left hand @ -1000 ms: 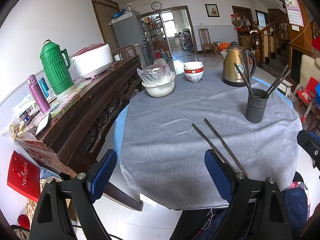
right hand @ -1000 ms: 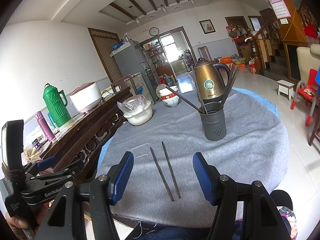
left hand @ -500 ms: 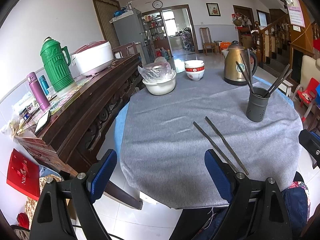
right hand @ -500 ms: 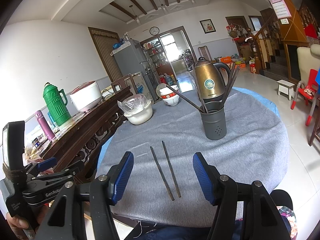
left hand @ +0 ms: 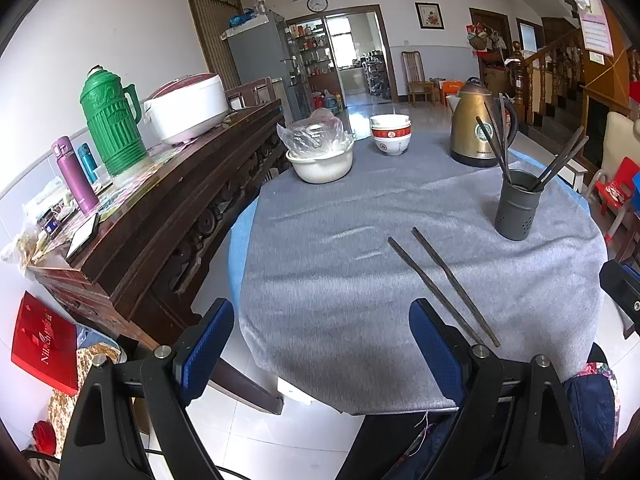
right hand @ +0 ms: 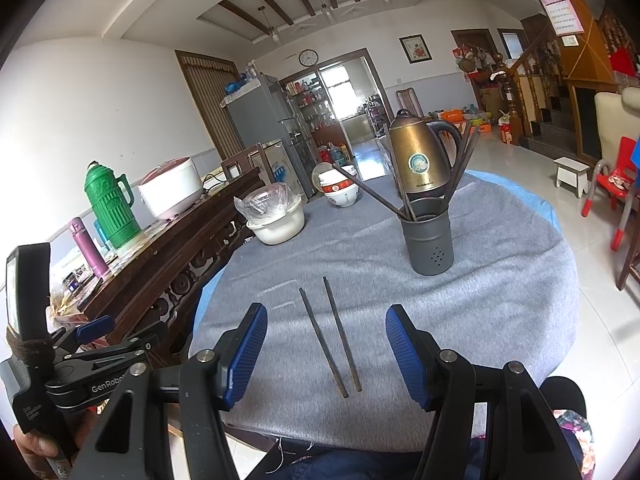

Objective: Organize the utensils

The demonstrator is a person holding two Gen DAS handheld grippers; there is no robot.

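Two dark chopsticks [right hand: 330, 334] are laid flat on the gray cloth [right hand: 500, 300] of the round table, side by side and nearly touching at the near ends. They are seen close to the table's near edge. Behind them, a little to the right, a dark gray holder cup [right hand: 429, 236] is stood upright, and more chopsticks are leaned inside it, sticking out at the top.

The right gripper [right hand: 326, 354] is held just above the near ends of the two loose chopsticks, with its blue pads spread wide apart and nothing held between them. The left gripper [left hand: 322, 354] is also spread wide and nothing is held in it. It is kept at the table's near left edge, with its right finger [left hand: 434, 350] just beside the chopsticks [left hand: 442, 284].

Farther back on the cloth, a gold kettle [right hand: 418, 156] is placed behind the cup. A stack of red and white bowls [right hand: 340, 192] and a white bowl with a plastic bag [right hand: 274, 220] are set to the left of it. On the wooden sideboard [left hand: 168, 216] a green flask [left hand: 112, 124] is seen.
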